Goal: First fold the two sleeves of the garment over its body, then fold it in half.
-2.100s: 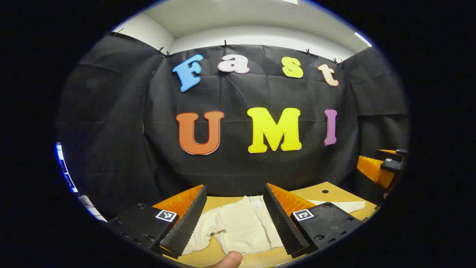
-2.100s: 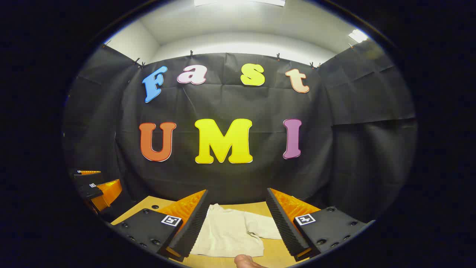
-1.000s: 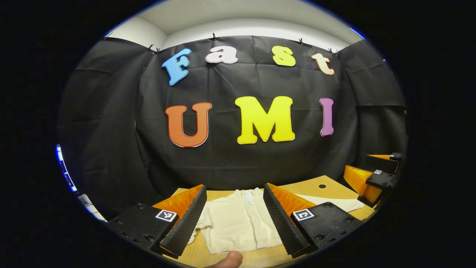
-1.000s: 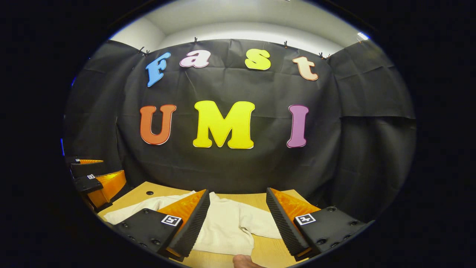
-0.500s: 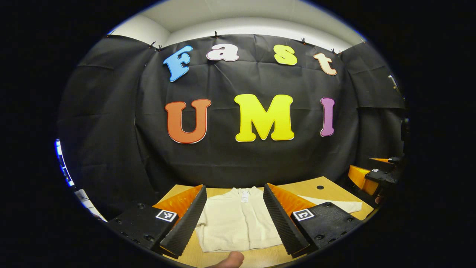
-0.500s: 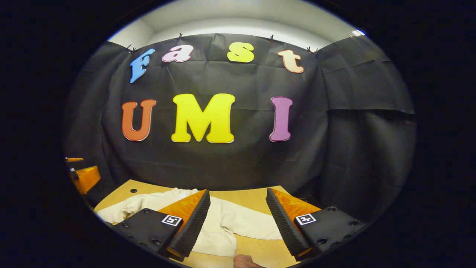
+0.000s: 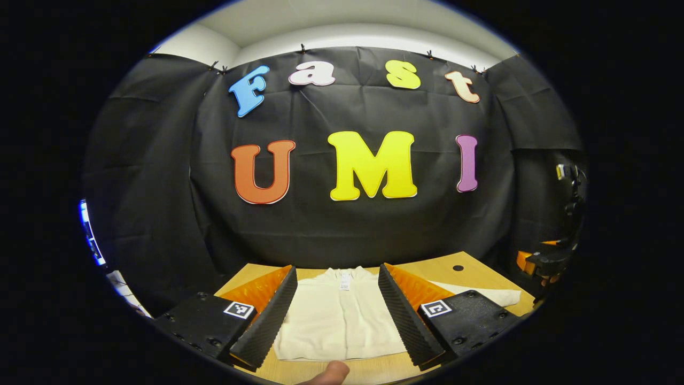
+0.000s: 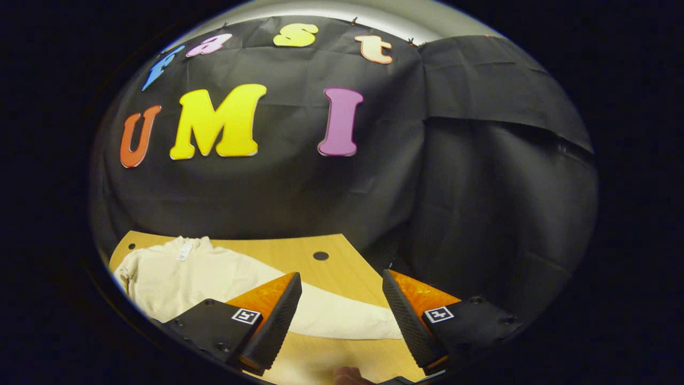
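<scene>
Cream garment lay flat on the table; left tongs and right tongs hovered above it (both agape, holding nothing).

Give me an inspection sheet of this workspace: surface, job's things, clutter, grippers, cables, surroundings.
Surface: wooden table with a small round hole.
Job's things: cream garment lying flat, collar tag toward the wall; right sleeve stretched out on the table, not yet folded.
Clutter: nothing seen.
Grippers: left gripper open above the garment's body; right gripper open above the right sleeve; neither holds cloth.
Cables: nothing seen.
Surroundings: black cloth wall behind the table, pale ceiling above.
</scene>
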